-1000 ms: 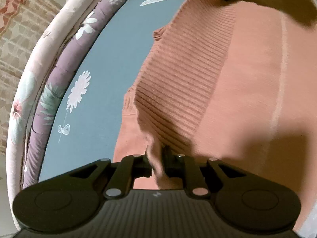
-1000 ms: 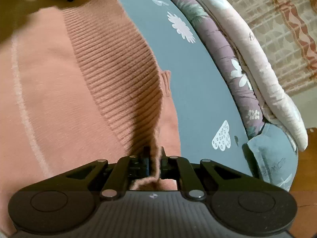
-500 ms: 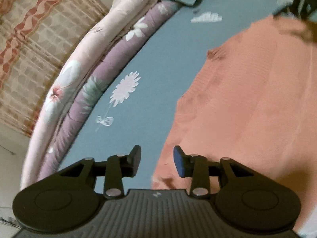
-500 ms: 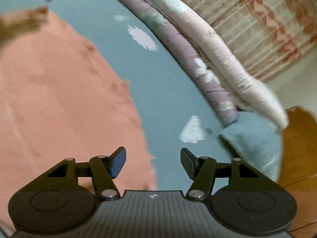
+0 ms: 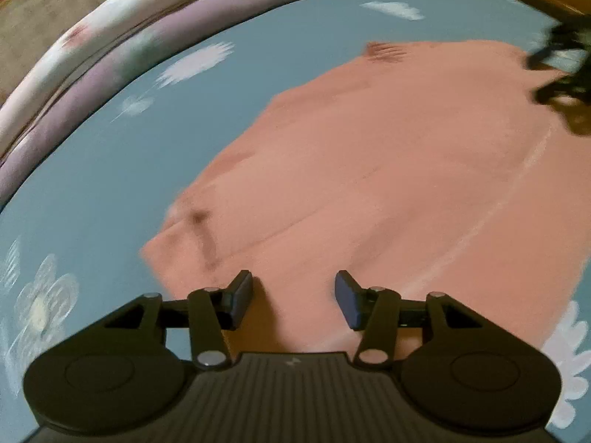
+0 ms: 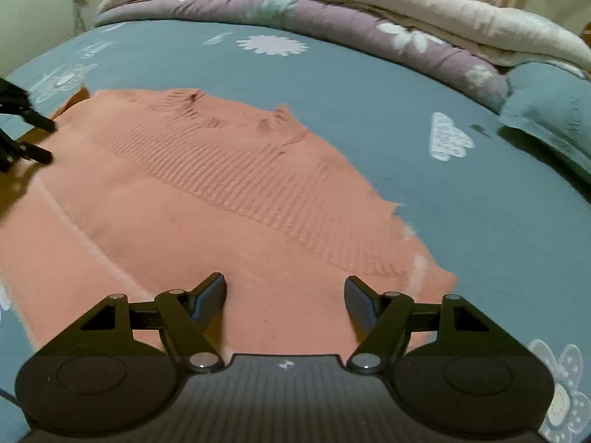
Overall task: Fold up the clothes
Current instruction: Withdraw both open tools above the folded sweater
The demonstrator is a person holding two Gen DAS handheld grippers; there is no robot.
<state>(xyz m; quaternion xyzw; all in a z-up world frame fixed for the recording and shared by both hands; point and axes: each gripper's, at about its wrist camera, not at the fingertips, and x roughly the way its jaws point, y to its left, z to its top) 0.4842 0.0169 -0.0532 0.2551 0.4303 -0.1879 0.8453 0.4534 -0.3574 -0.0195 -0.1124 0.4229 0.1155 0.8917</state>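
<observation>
a: where is the orange sweater?
b: it lies flat on the blue bed sheet, near the rolled blankets.
a: is the left gripper holding it?
b: no. its jaws have just been opening, nothing between them.
a: and the right gripper?
b: same. its jaws have just been opening wide, only above the sweater.
</observation>
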